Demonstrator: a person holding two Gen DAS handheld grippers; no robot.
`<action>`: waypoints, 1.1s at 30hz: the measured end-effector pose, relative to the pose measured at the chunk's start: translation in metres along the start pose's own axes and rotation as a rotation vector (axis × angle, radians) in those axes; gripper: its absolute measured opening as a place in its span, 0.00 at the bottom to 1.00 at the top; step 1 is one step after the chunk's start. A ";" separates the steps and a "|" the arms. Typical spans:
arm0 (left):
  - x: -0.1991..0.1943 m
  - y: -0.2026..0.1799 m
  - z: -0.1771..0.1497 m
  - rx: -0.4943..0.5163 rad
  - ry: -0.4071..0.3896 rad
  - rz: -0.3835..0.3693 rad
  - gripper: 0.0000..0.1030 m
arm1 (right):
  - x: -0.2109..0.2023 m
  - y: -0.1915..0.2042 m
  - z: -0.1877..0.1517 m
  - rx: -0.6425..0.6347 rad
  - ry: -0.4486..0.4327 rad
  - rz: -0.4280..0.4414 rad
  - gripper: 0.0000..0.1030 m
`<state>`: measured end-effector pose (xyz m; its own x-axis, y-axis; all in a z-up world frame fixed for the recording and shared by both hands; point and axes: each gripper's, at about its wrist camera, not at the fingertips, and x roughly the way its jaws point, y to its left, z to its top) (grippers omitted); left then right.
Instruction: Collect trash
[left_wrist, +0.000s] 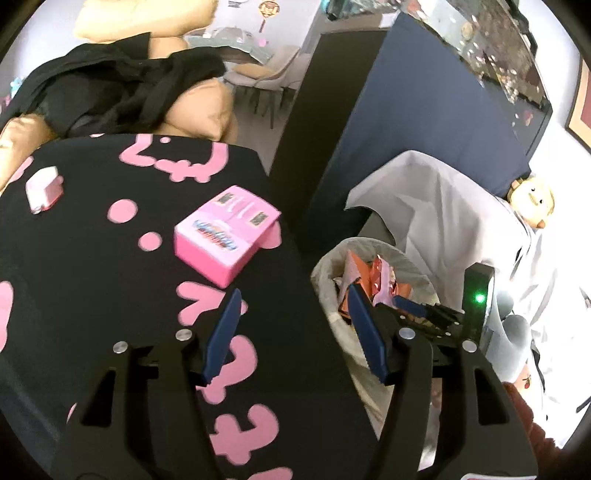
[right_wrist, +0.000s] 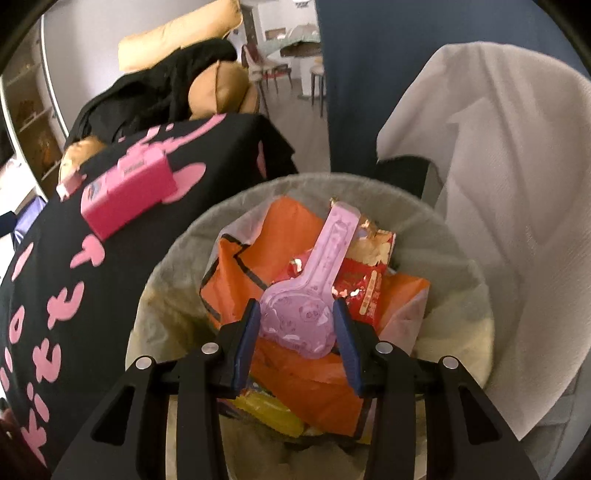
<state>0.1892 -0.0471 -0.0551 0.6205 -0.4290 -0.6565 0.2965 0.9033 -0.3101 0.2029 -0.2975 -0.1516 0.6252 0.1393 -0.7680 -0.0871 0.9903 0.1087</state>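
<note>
With the lined bin already holding wrappers, the right tongs pinch a pink plastic tray over it, while the left tongs are spread and empty; the pink box near the worktop edge and a small pink packet remain.

The left wrist view looked steeply down past its gripper at the table edge; the right hung close over the bin. Both shared bin and pink box.

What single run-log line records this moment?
left gripper: open, empty | right gripper: shut on pink tray, over bin | pink box: on table | phase: dropping
</note>
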 end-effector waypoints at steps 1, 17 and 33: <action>-0.003 0.004 -0.002 -0.009 -0.003 0.003 0.55 | 0.003 0.002 -0.001 -0.002 0.012 0.002 0.38; -0.042 0.022 -0.017 -0.018 -0.081 0.034 0.74 | -0.042 0.006 -0.004 0.017 -0.076 -0.062 0.62; -0.129 -0.031 -0.062 0.146 -0.198 0.130 0.90 | -0.206 0.086 -0.045 -0.068 -0.301 0.001 0.66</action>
<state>0.0544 -0.0197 -0.0035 0.7855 -0.3146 -0.5330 0.2978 0.9470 -0.1201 0.0310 -0.2408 -0.0124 0.8256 0.1435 -0.5457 -0.1330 0.9894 0.0589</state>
